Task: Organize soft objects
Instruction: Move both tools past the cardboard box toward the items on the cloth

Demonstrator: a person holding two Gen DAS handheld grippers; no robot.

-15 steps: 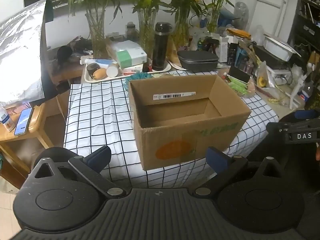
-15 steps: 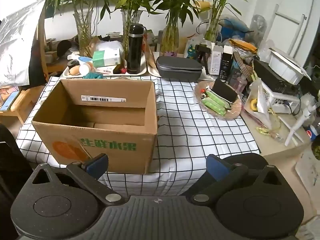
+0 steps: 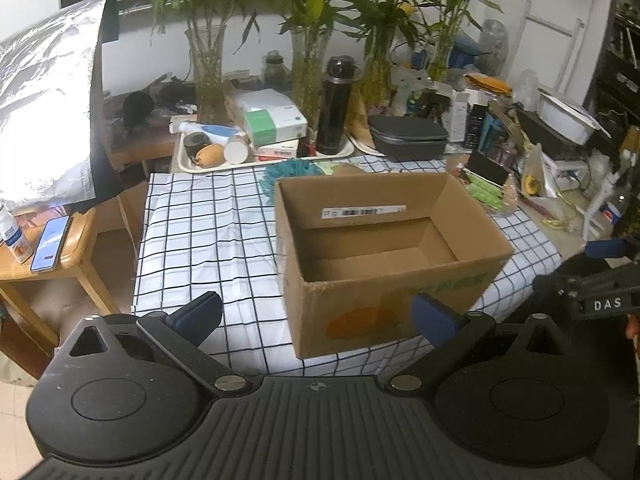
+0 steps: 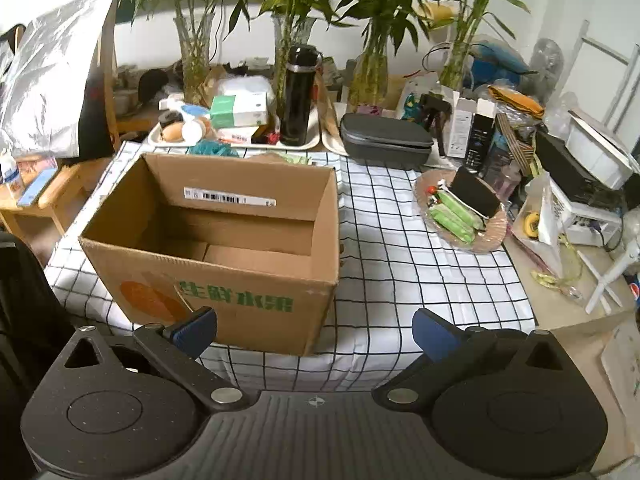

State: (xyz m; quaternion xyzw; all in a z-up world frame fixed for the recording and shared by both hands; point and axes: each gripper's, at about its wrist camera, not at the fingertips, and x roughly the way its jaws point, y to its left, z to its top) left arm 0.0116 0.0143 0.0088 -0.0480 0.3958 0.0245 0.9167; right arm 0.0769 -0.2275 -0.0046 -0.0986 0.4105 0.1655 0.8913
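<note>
An open cardboard box (image 3: 400,292) (image 4: 224,296) stands on the checked tablecloth (image 3: 208,240) (image 4: 408,272); its inside looks empty. A teal fluffy soft object (image 3: 294,172) (image 4: 212,148) lies just behind the box, with a pale green soft item (image 4: 294,158) beside it. My left gripper (image 3: 316,320) is open and empty, held in front of the box's near left corner. My right gripper (image 4: 314,330) is open and empty, in front of the box's near right corner. The right gripper also shows at the right edge of the left wrist view (image 3: 600,280).
A tray (image 3: 192,168) with a black flask (image 3: 334,108), boxes and bottles sits behind the cloth, beside a grey case (image 3: 408,138). A plate (image 4: 492,236) with green packets lies right of the box. Vases of bamboo line the back. A wooden side table (image 3: 80,252) with a phone stands left.
Both views have shifted slightly: the box sits a little lower and closer in each. Both grippers stay open and empty.
</note>
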